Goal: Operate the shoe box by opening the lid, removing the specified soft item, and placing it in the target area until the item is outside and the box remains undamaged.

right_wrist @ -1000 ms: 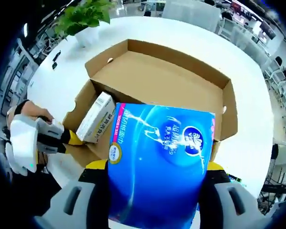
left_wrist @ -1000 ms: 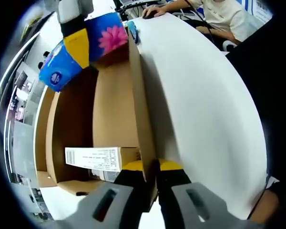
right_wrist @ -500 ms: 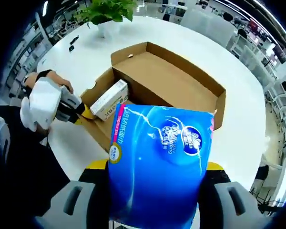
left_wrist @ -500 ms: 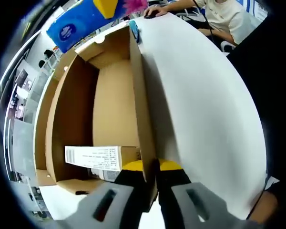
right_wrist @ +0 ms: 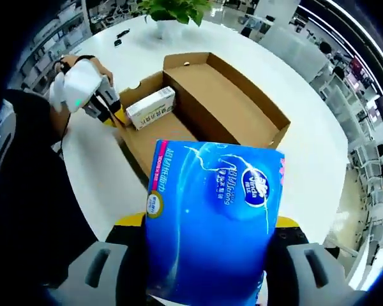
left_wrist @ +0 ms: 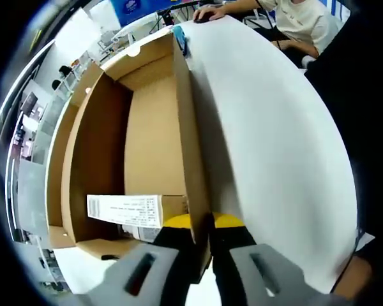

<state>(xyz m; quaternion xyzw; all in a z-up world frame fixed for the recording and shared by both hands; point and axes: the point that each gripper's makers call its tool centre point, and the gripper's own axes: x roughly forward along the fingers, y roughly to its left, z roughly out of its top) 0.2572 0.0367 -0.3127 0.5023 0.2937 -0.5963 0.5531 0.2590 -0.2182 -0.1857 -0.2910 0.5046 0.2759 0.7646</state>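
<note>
Right gripper (right_wrist: 207, 239) fingers clamped on both sides of the blue tissue pack (right_wrist: 210, 220), held up in the air above the desk (right_wrist: 306, 159), well clear of the shoe box (right_wrist: 204, 105) and outside it. Pack's printed face toward camera, long axis running up along the fingers, top edge tilted slightly toward the box

Shoe box open, long axis running away from the left gripper (left_wrist: 201, 245), which is closed on the near end of one long wall. In the right gripper view the left gripper (right_wrist: 105, 105) sits at the box's near-left corner, a gloved hand (right_wrist: 80, 83) on it. Small white carton (left_wrist: 137, 210) lies flat inside at that same end, rest of box floor bare cardboard

Wide bare white desk on the right of the box wall in the left gripper view, open up to the far edge where a seated person (left_wrist: 293, 19) rests a hand. Potted plant (right_wrist: 175, 13) at the desk's far side beyond the box
</note>
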